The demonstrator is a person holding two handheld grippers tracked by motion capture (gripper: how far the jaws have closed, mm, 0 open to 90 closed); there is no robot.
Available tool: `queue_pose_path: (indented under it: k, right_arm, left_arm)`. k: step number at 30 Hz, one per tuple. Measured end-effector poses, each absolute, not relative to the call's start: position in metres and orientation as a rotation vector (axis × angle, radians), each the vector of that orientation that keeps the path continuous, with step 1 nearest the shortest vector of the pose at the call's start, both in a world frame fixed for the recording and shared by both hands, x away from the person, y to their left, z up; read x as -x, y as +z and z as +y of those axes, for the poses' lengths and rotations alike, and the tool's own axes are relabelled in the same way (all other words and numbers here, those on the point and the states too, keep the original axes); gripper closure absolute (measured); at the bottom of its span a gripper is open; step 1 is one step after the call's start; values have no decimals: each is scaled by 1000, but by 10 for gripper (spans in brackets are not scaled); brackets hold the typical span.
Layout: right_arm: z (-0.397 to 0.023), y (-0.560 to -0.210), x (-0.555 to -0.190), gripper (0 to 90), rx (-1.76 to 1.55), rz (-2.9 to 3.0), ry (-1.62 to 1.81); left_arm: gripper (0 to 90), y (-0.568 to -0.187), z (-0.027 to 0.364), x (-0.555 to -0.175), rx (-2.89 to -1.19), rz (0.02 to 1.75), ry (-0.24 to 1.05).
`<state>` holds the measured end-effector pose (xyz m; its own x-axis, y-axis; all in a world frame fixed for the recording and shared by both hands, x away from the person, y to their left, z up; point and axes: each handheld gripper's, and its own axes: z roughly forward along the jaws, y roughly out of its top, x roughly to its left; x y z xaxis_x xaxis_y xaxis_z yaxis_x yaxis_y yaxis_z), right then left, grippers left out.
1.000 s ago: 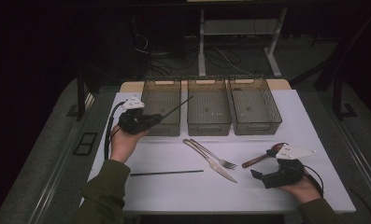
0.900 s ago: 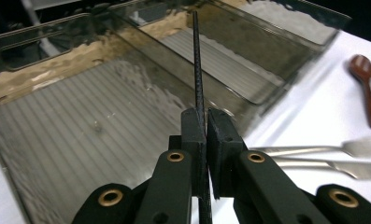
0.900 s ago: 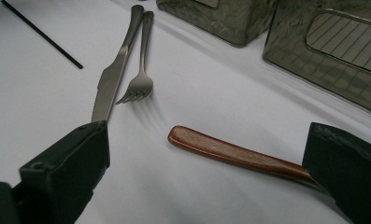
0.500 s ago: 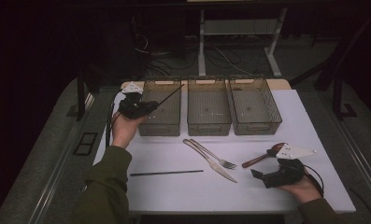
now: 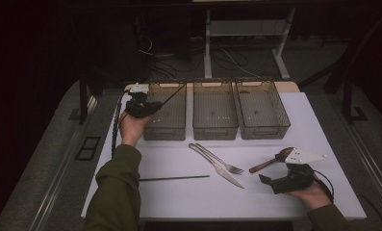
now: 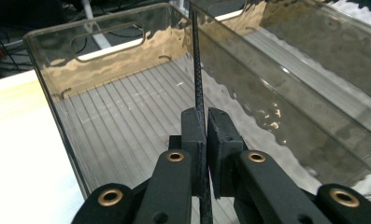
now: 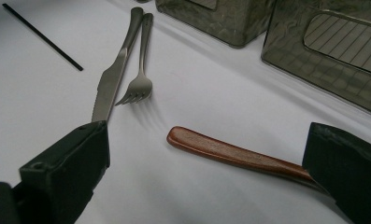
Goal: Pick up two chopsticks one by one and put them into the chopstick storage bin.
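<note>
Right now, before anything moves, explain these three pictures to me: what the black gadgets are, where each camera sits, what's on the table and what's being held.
There is no robot here. A person holds a pair of hand-worked tongs in each hand, and each pair carries its own small camera.

The high view looks down on the white table from above the person. The other two pictures look along each pair's black jaws.

The left tongs are shut on a thin black chopstick, holding it over the leftmost of three clear bins. The right tongs rest open near a wooden-handled spoon, gripping nothing.

Also on the table: a second black chopstick, a metal knife and a fork lying side by side. The middle bin and the right bin look empty.
</note>
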<state>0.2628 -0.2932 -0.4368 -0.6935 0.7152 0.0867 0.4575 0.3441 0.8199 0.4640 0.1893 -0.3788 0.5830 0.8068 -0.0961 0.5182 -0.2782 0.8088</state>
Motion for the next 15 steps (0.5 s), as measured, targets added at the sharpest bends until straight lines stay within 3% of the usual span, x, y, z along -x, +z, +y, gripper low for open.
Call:
queue_pose_path:
  k: [8, 10, 15]
  right_arm:
    - [-293, -437, -263, 4, -1041, 2325, 1273]
    - [-293, -437, -263, 4, -1042, 2325, 1273]
    - [-293, -437, -263, 4, -1040, 2326, 1272]
  left_arm:
    - [839, -384, 187, -465, -1963, 1081, 424]
    - [774, -384, 187, -465, -1963, 1081, 431]
    - [712, -380, 186, -463, -1961, 1057, 434]
